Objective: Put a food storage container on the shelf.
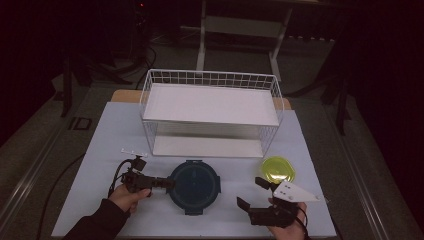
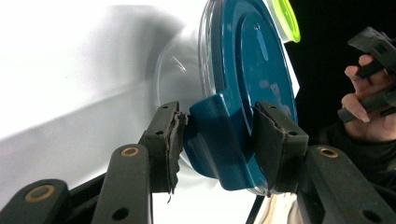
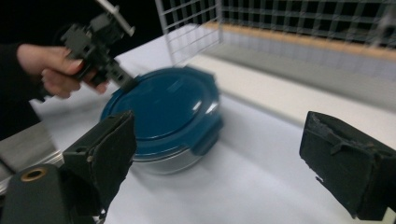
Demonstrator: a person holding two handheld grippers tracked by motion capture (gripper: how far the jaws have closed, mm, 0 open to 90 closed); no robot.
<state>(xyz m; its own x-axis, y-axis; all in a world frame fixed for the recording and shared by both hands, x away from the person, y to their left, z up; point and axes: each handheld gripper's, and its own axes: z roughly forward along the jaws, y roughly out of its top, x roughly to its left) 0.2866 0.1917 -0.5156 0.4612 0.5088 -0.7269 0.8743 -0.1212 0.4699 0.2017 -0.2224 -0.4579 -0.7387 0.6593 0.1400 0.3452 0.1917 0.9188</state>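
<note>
Your left gripper (image 1: 167, 183) has its jaws round a latch tab (image 2: 219, 135) on the left rim of the blue lid (image 1: 194, 183). The left gripper view shows the tab between the two pads. The right pad looks to be against it; the left pad sits just beside it, and contact there cannot be confirmed. The jaws stand at a middling width.

The container (image 3: 163, 116) stands near the front edge of the table (image 1: 115, 130), about midway along it, just in front of the wire rack (image 1: 212, 112). Its lid is seated flat. The tabs visible in the right gripper view lie folded down, so by my judgement the unlatching has barely begun: one tab engaged, none lifted, lid still on.

Your right gripper (image 1: 252, 192) hangs near the front right corner, jaws wide and holding nothing, well apart from the container.

Other items: a yellow-green lid (image 1: 278, 169) lies right of the container, clear of it. A small white piece (image 1: 131, 151) lies by the rack's front left foot.

Obstructions: none on the tab itself. The rack stands close behind, which leaves limited room for lifting the lid rearward. The container is unsupported on the right and could slide when you pull the tab.
</note>
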